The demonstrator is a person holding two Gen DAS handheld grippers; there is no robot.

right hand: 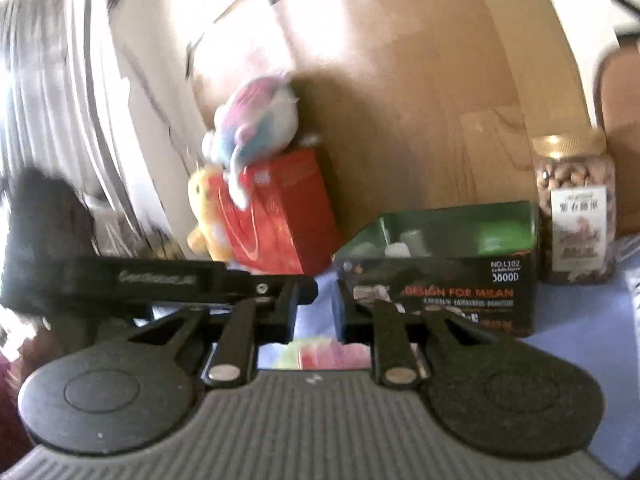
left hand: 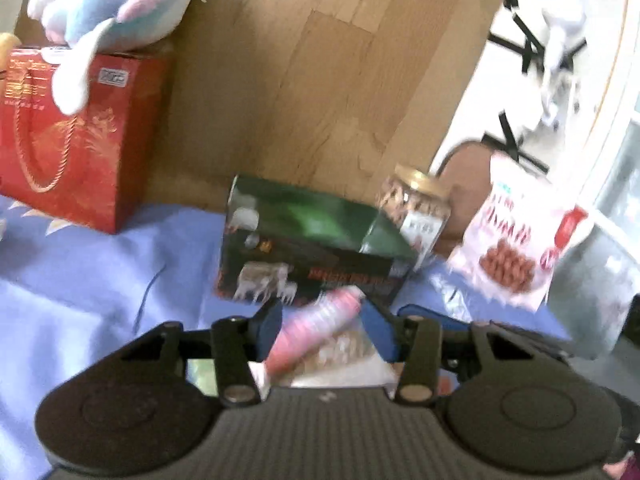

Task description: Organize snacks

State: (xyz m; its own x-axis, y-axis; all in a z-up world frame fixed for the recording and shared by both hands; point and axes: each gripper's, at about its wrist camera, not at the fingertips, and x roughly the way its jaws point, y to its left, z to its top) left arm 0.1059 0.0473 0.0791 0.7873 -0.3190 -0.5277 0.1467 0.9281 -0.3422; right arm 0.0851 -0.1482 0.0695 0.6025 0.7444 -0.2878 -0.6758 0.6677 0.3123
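Gripping a pink cylindrical packet [left hand: 316,330], left claw [left hand: 326,330]; right claw's [right hand: 316,316] state unclear

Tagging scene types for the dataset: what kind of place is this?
Probably a home, perhaps a bedroom or living room. A plush toy sits on a red gift box, snacks such as a jar of nuts stand on a blue cloth, and the floor is wood.

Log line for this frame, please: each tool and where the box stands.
left tool: shut on pink snack packet | right tool: packet hangs from it | open green box: ahead on blue cloth
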